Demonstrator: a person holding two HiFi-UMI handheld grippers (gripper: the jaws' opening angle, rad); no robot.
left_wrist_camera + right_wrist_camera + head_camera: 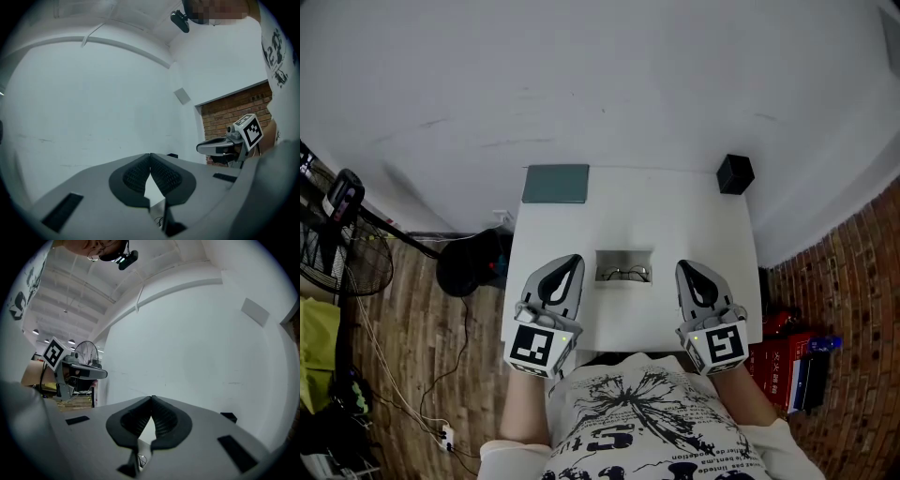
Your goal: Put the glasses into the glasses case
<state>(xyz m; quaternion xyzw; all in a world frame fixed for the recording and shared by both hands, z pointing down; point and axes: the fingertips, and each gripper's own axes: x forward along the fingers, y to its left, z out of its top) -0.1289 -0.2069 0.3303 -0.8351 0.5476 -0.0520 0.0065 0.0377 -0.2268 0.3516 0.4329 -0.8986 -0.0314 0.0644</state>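
The left hand-held gripper (572,262) and the right hand-held gripper (685,267) are both closed on nothing. Between them on the surface (675,206), the glasses (623,274) seem already inside the open glasses case (623,256), so little looks left.

glasses (623,274) in case (623,255), between left gripper (574,260), right gripper (683,266) | pad (556,184) behind-left | box (735,173) behind-right

The left gripper (150,155) holds its fingers (135,176) together (tips touching) before a white wall (93,108); the right gripper (206,146) hovers near brickwork (234,107).
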